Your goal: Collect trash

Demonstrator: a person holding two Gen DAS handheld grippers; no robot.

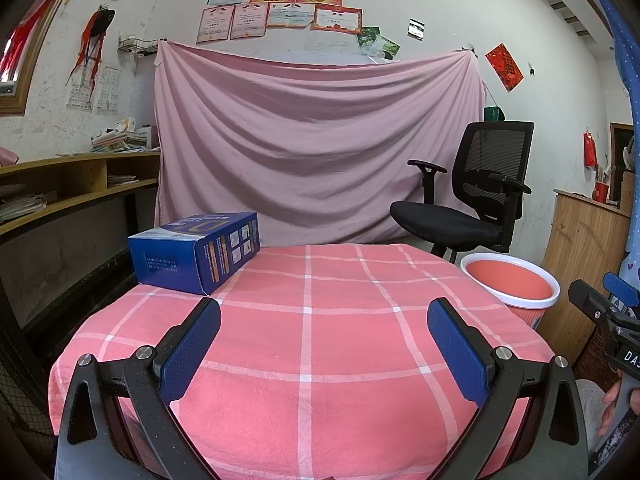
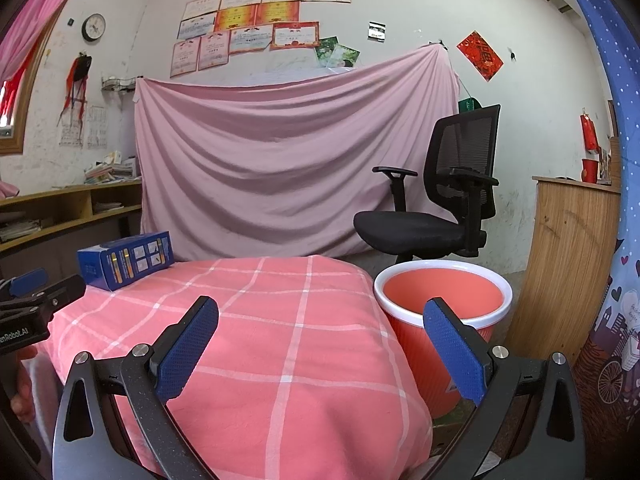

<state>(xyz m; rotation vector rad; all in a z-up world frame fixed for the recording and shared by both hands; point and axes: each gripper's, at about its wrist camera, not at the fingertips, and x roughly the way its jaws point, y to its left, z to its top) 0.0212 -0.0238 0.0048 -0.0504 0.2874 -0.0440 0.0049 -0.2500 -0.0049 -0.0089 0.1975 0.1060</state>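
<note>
Likely light, stiff cardboard, the blue box (image 1: 195,251) at ten o'clock suits gripping across its sides; both hand-held grippers (image 1: 324,344) (image 2: 320,344) gape, empty.

Pink checked tabletop (image 1: 312,320) lying bare ahead of both grippers, giving free passage from 6 up to 12 o'clock. Blue box (image 1: 196,252) sitting at the far-left corner, 10 o'clock, the only thing blocking on the cloth. Red bin (image 2: 442,300) standing open-topped just off the table edge at 2 o'clock. Office chair (image 2: 436,204) standing behind the bin, well apart
</note>
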